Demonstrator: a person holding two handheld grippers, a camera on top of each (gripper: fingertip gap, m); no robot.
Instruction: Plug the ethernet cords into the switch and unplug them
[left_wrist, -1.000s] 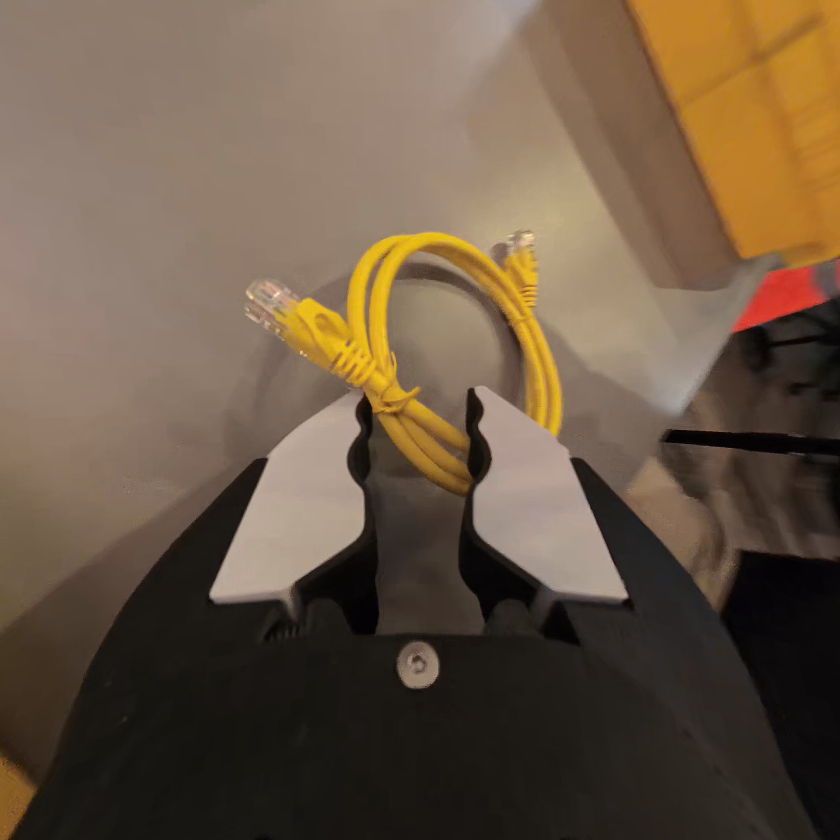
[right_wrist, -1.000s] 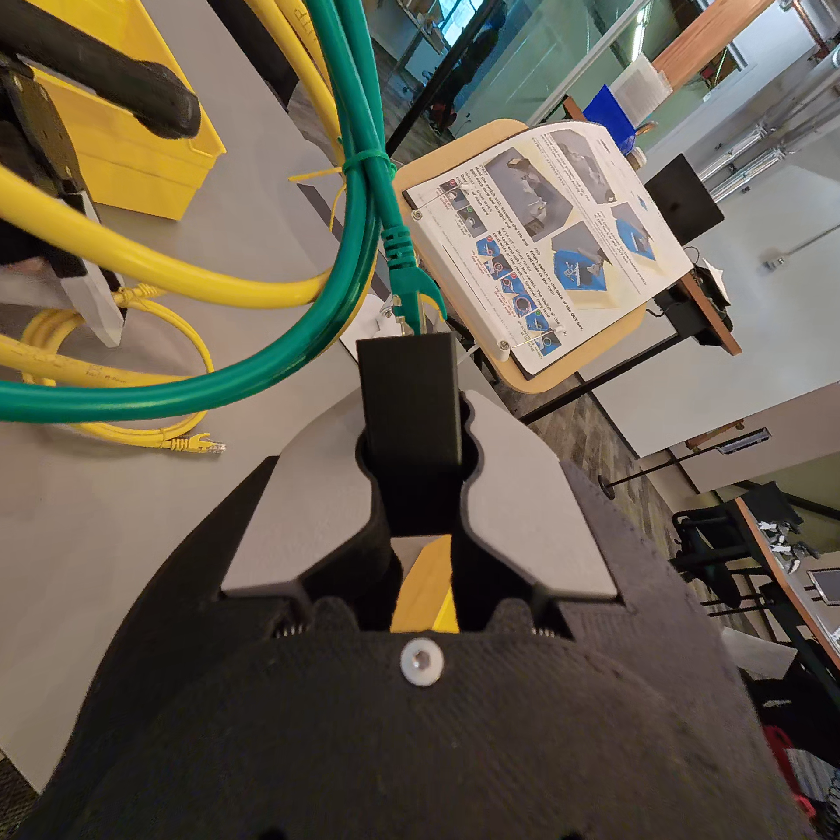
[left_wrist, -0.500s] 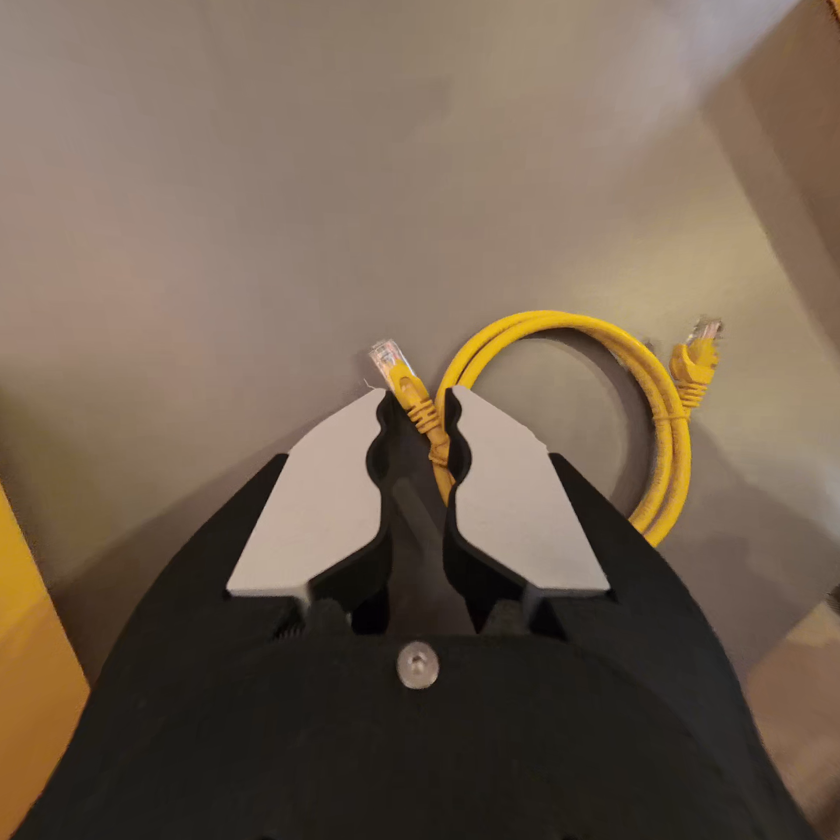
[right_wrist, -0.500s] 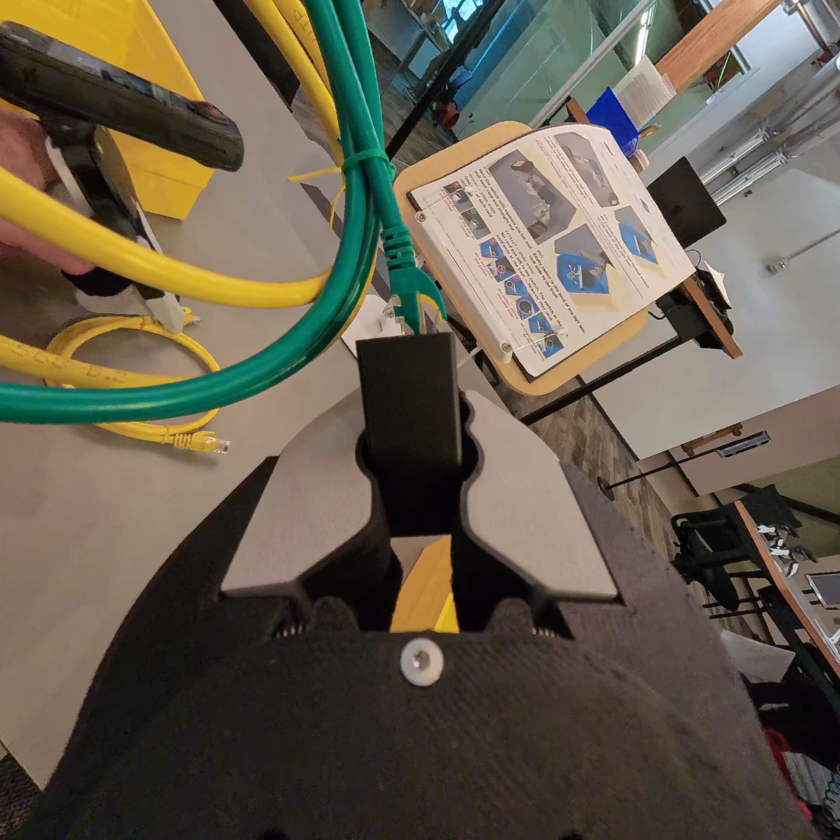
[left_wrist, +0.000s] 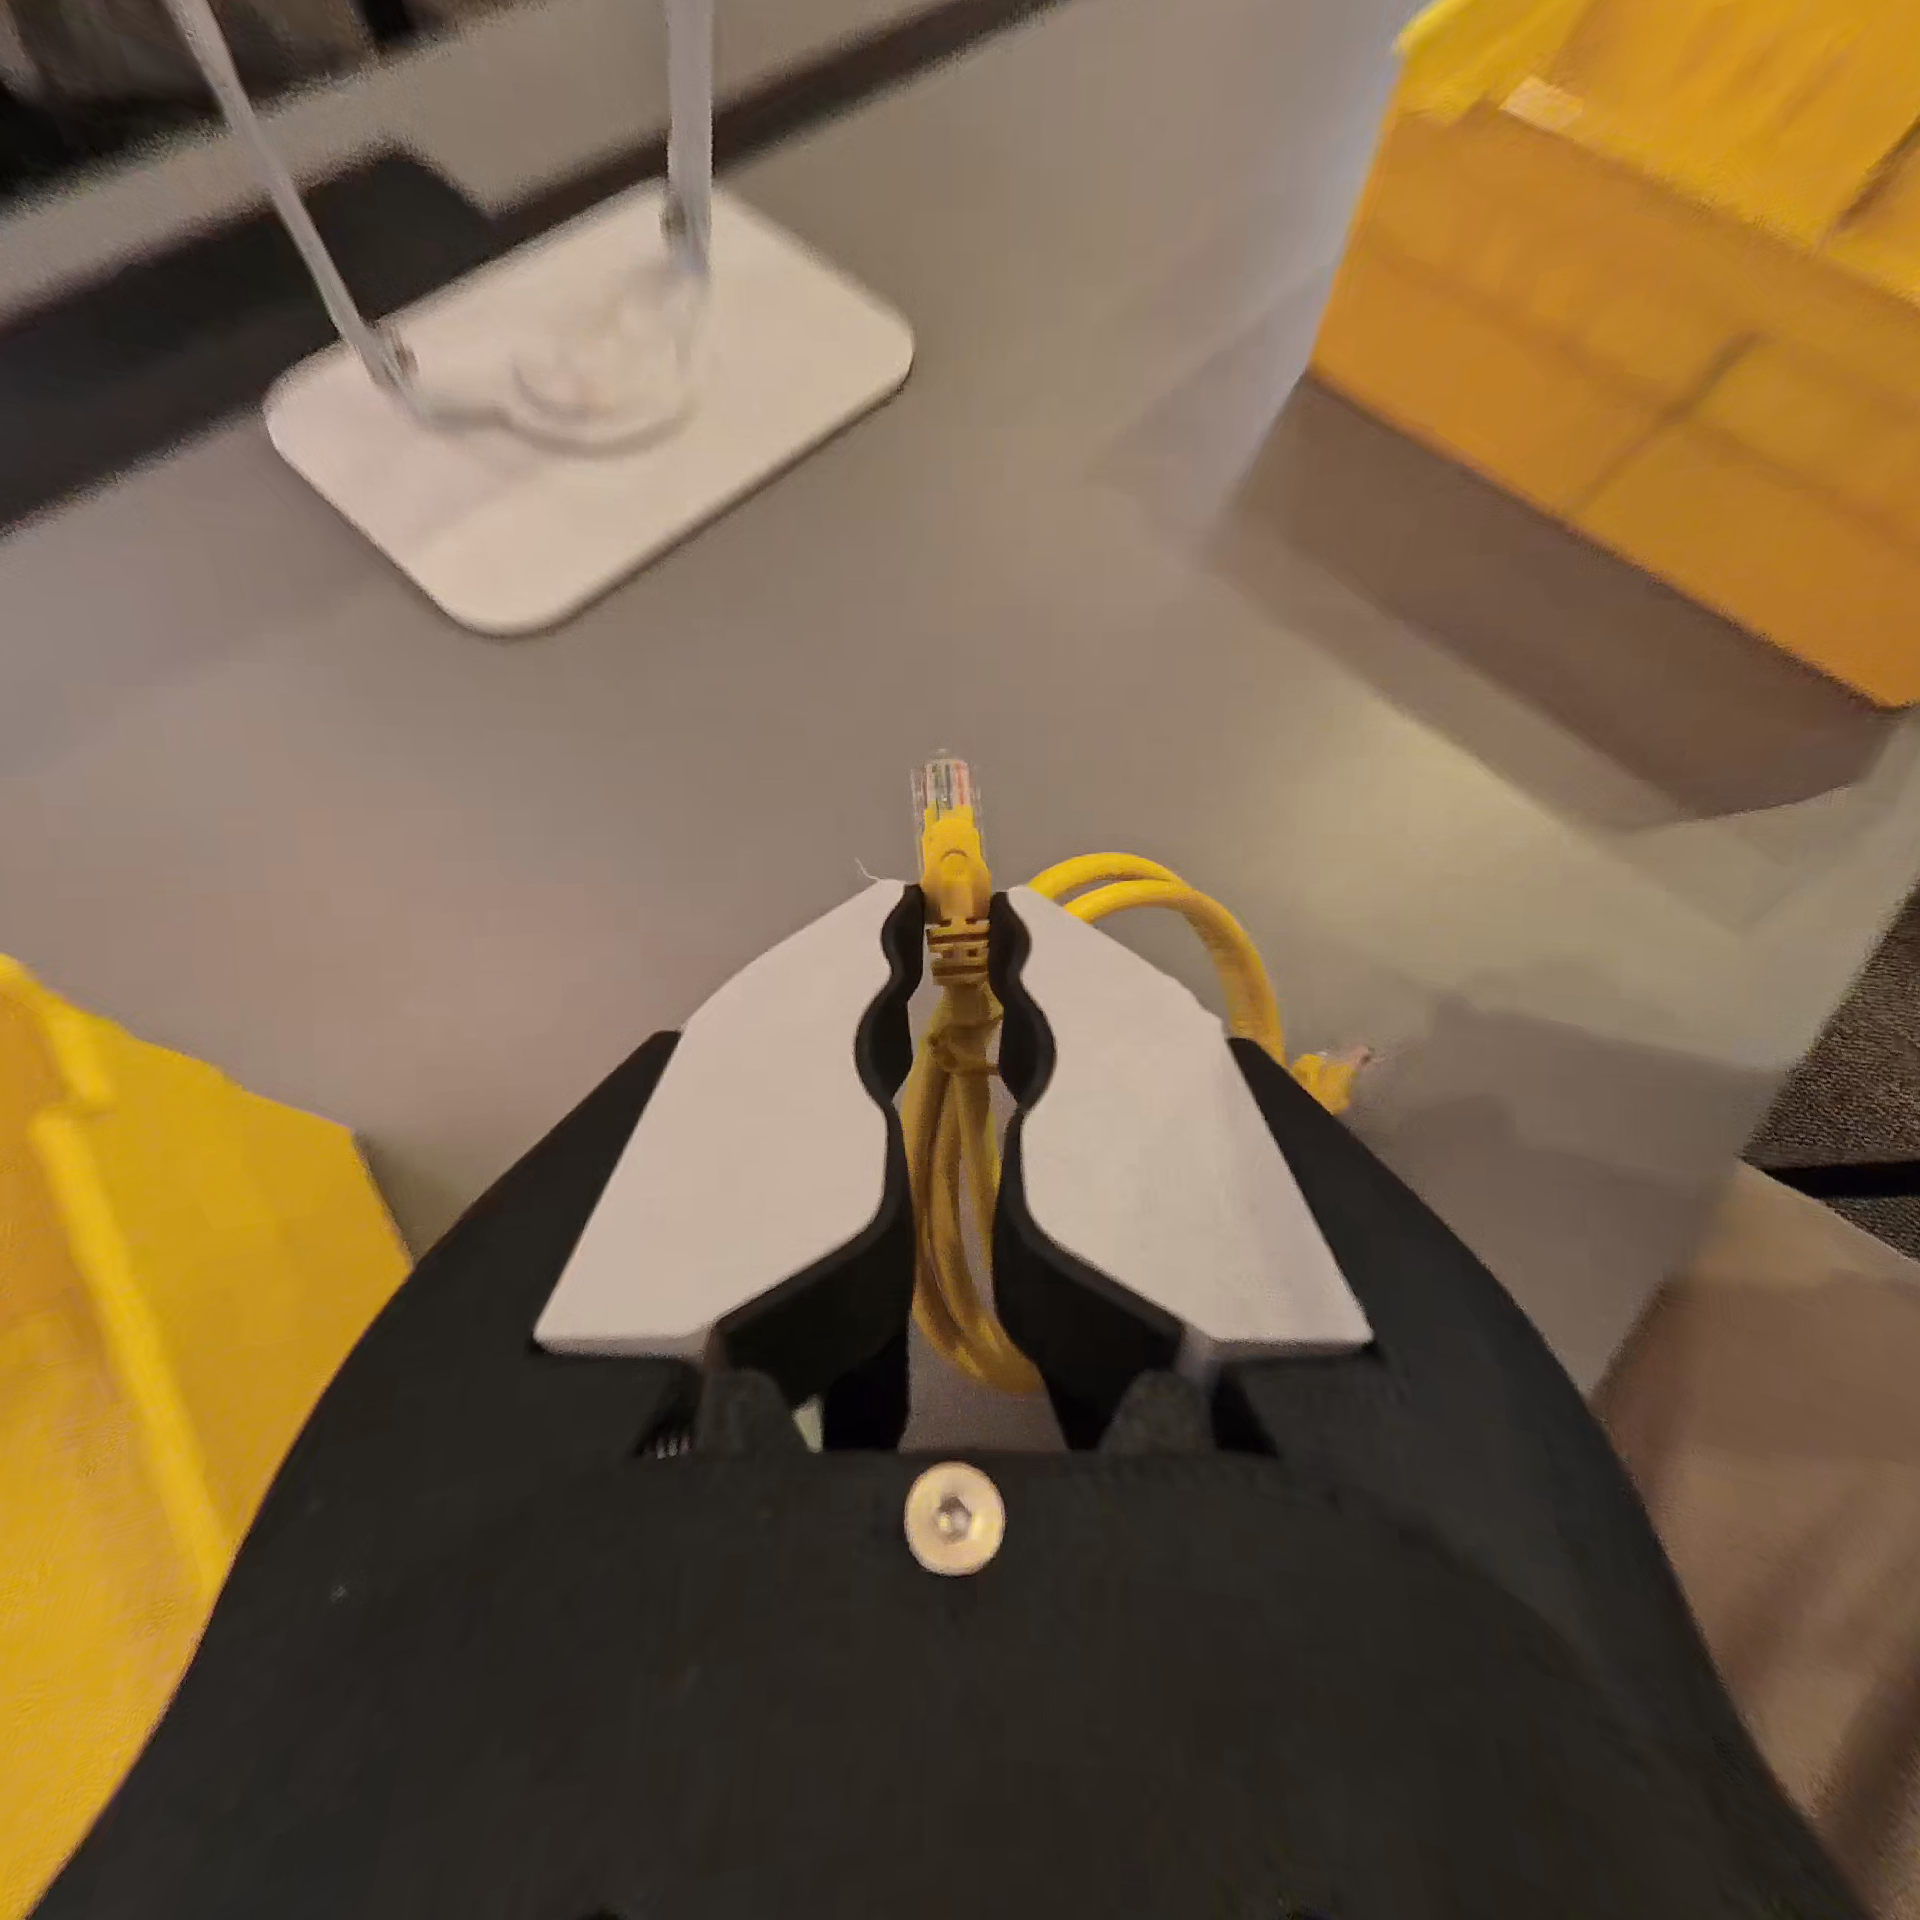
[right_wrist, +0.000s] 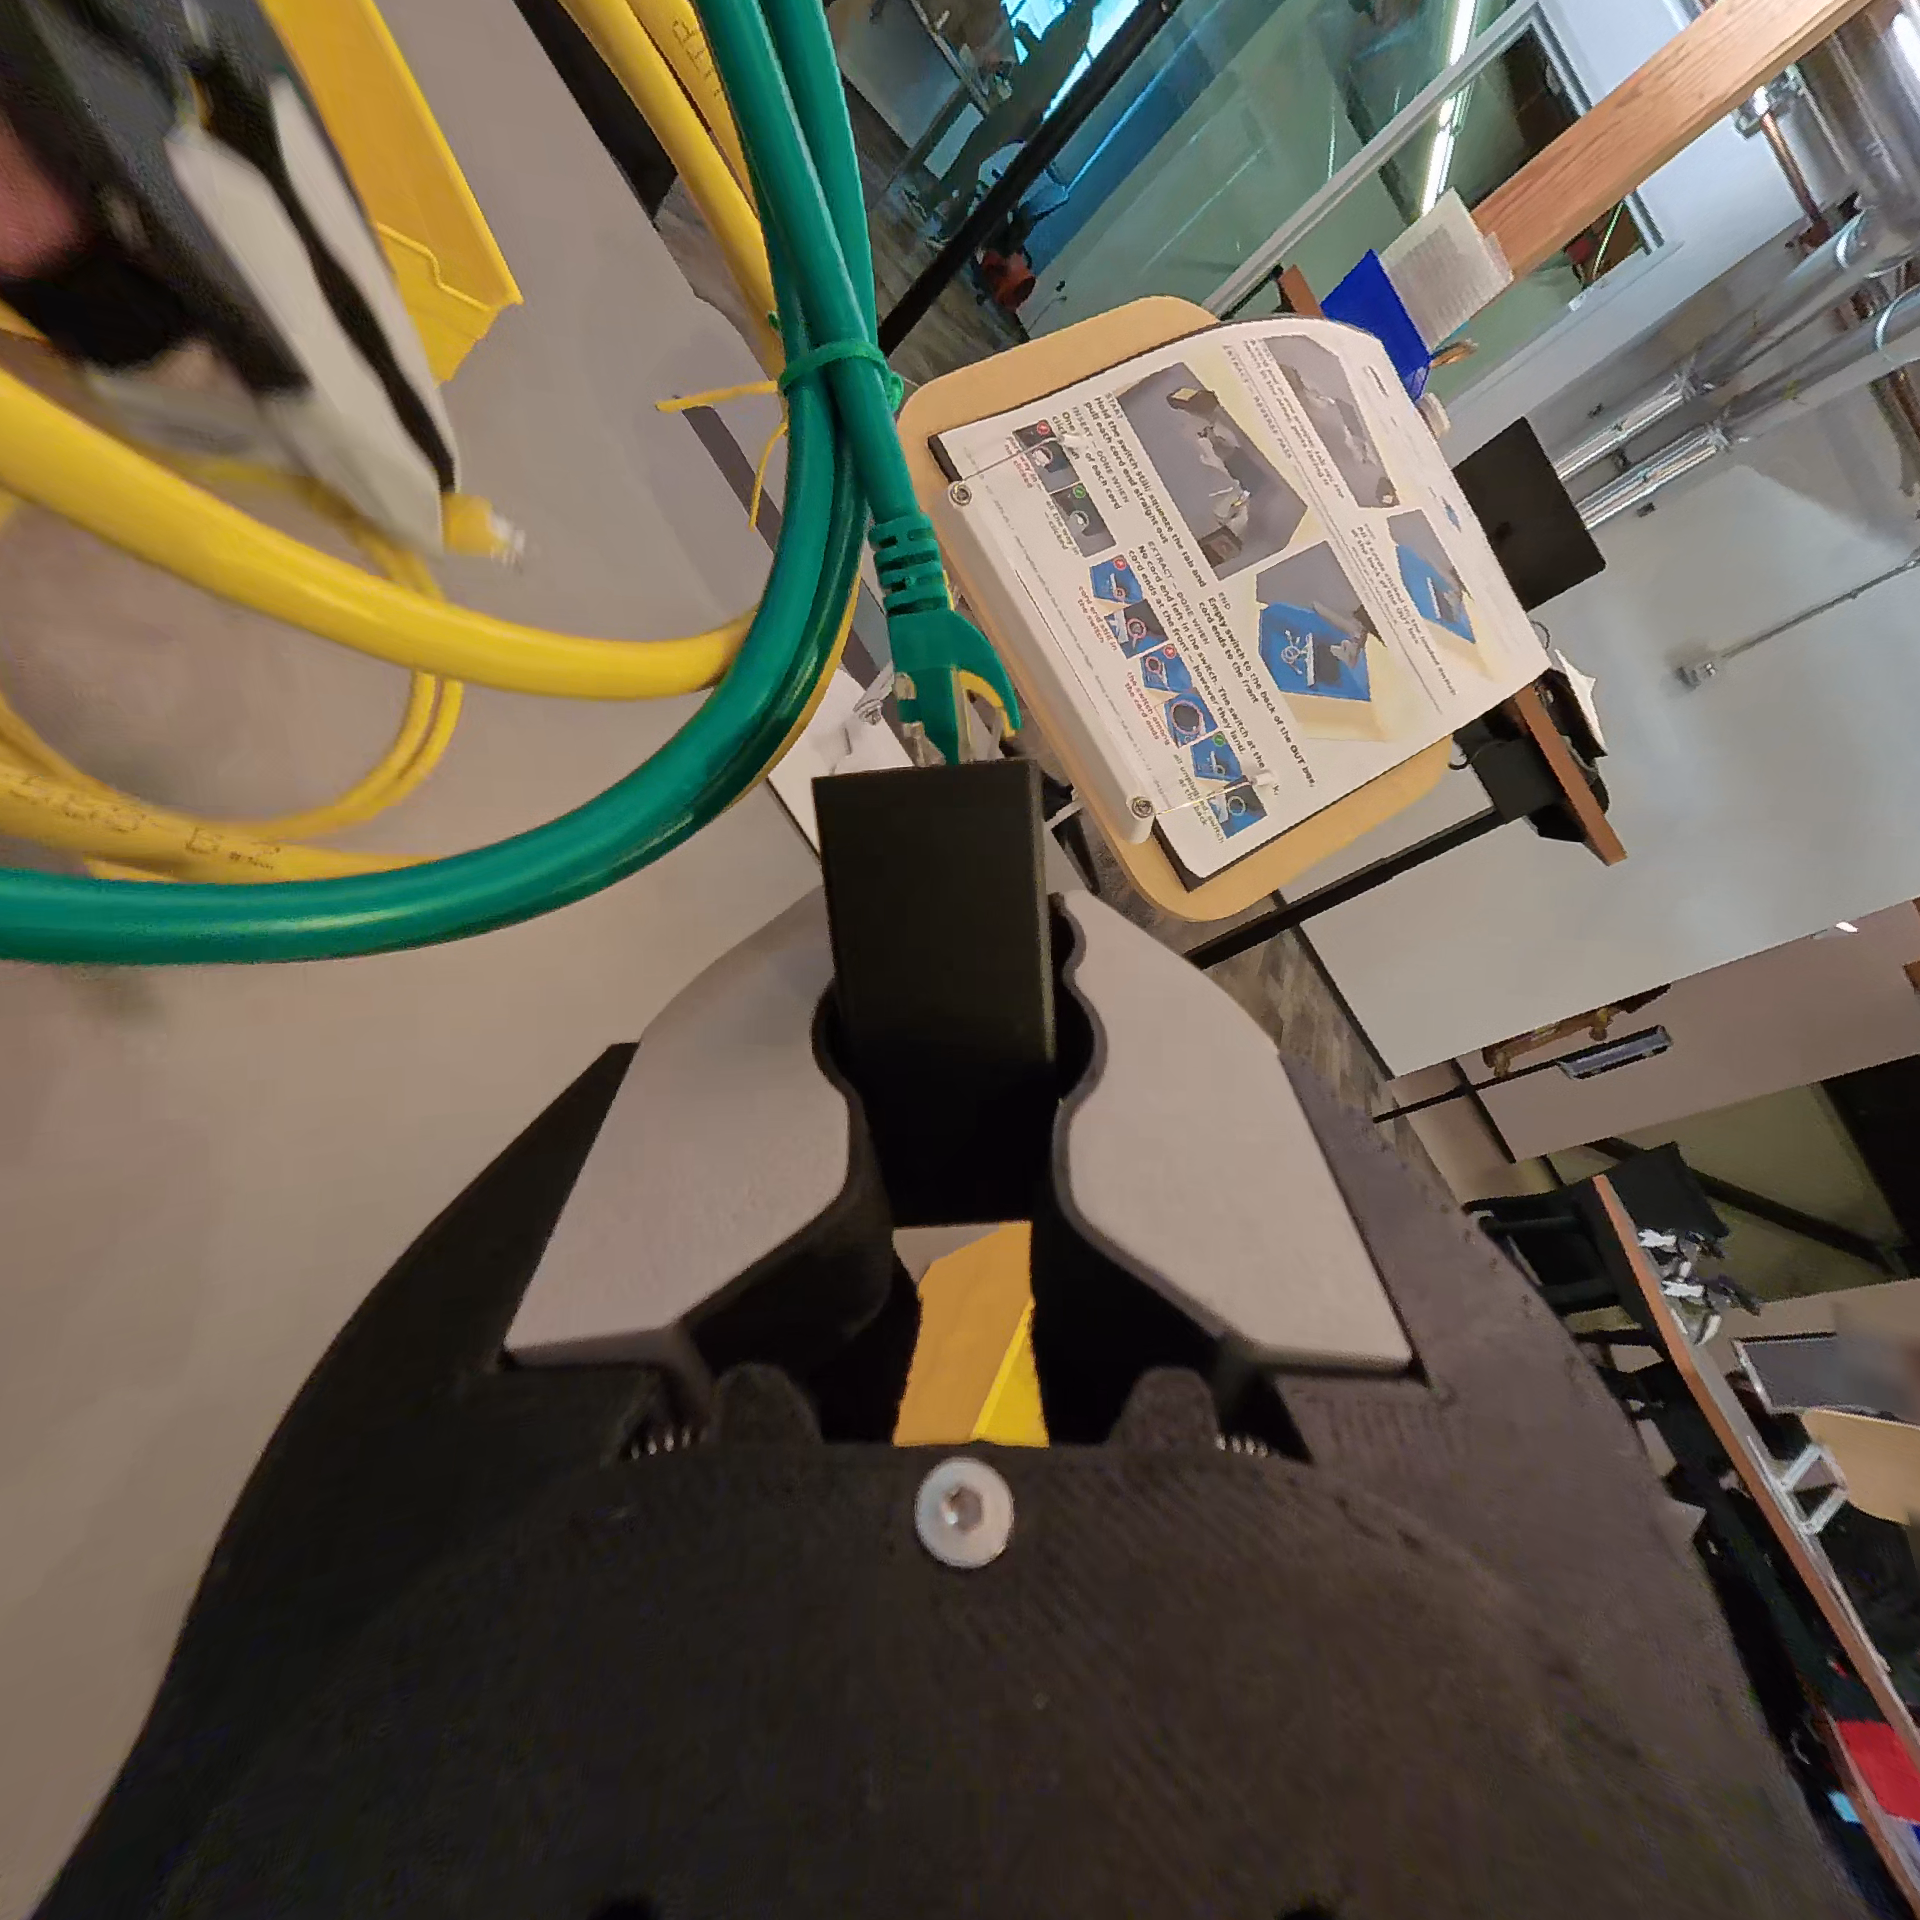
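My left gripper (left_wrist: 954, 914) is shut on the boot of a small coiled yellow ethernet cord (left_wrist: 1236, 956). Its clear plug (left_wrist: 943, 788) sticks out past the fingertips and the coil hangs below and to the right, above the grey table (left_wrist: 416, 790). My right gripper (right_wrist: 940, 935) is shut on the black switch (right_wrist: 935, 914), held on edge. A green cord (right_wrist: 810, 665) is plugged into the switch's far end, and a thick yellow cord (right_wrist: 343, 603) runs beside it. The left gripper (right_wrist: 312, 343) with its yellow plug (right_wrist: 480, 528) shows blurred at upper left of the right wrist view.
Yellow bins stand at upper right (left_wrist: 1662, 312) and lower left (left_wrist: 125, 1351) of the left wrist view. A white stand base (left_wrist: 582, 416) sits at the far side. A wooden board with an instruction sheet (right_wrist: 1226, 613) stands beyond the table edge. Office furniture lies behind. The grippers' ends are close to 20 cm from one another.
My left gripper has closed on the yellow cord's plug end and lifted it off the table, tilting up toward the stand and bins. The right gripper and switch have stayed put.
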